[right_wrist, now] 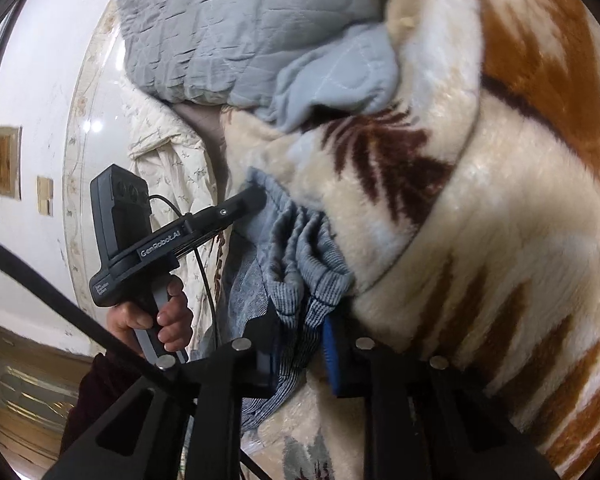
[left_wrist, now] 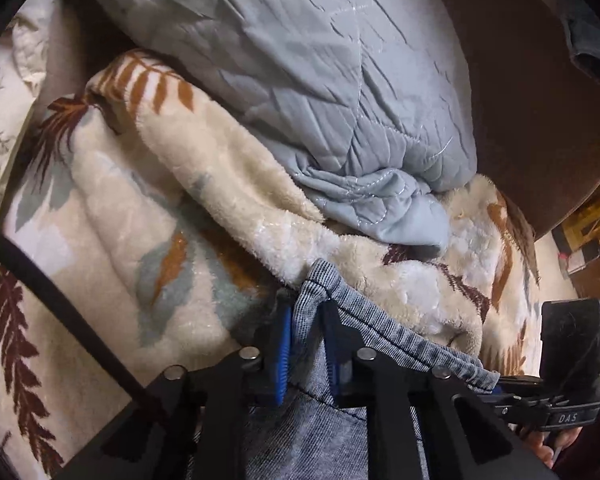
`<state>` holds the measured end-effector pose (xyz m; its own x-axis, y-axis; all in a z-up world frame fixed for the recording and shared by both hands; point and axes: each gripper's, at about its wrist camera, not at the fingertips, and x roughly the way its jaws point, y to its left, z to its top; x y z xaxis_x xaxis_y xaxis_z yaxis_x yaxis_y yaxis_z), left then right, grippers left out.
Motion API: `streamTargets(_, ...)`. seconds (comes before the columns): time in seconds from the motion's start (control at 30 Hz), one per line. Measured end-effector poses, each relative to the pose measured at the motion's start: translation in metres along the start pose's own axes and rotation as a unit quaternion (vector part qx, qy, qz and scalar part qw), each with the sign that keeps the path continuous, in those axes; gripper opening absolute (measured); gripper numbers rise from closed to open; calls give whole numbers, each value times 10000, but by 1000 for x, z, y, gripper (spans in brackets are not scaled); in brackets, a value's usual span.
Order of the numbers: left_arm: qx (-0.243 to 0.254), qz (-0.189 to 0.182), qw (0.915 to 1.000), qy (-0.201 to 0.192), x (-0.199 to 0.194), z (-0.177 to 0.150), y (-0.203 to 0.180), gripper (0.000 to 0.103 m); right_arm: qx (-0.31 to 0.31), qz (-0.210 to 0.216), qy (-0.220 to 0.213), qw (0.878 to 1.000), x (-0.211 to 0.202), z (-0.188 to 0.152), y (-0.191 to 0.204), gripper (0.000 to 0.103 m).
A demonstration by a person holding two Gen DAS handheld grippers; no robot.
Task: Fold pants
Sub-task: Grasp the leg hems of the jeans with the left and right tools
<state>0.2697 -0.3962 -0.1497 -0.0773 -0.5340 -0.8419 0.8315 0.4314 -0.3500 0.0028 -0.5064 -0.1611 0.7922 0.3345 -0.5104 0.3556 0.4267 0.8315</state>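
Observation:
The pants [left_wrist: 380, 340] are grey-blue knit with a gathered waistband. In the left wrist view my left gripper [left_wrist: 306, 312] is shut on one end of the waistband, which runs right to my right gripper [left_wrist: 500, 390], whose state is hidden there. In the right wrist view my right gripper [right_wrist: 300, 320] is shut on the bunched waistband [right_wrist: 300, 248]. My left gripper [right_wrist: 256, 196] shows there, pinching the far end of the band. The pants hang over a fleece blanket.
A cream fleece blanket with brown and grey leaf print [left_wrist: 140, 208] [right_wrist: 480, 220] covers the bed. A grey quilted comforter [left_wrist: 300, 80] [right_wrist: 240, 32] lies heaped beyond it. A brown headboard [left_wrist: 520, 100] stands right. White tiled floor [right_wrist: 40, 80] lies left.

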Motion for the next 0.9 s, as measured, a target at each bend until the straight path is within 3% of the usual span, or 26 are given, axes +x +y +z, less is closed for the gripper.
streamTargets(0.27,-169,-241,9982,-531,-45,-7,2,9,-504,55,-192,9985,-8,-8,31,15)
streamTargets(0.5,-374,-436,9934,-988,-82,-24,9,9,-483,-79,-155,9987,-9,-11,41,15)
streamTargets(0.67,-494,-276,9942,-918,-66,-23,0,9,-631,-352,-203,9972,-11,-14,45,16)
streamTargets(0.9,-692,180,9961,-515,-28,-20,5,12,-296,-393,-139,9987,-6,-8,22,17)
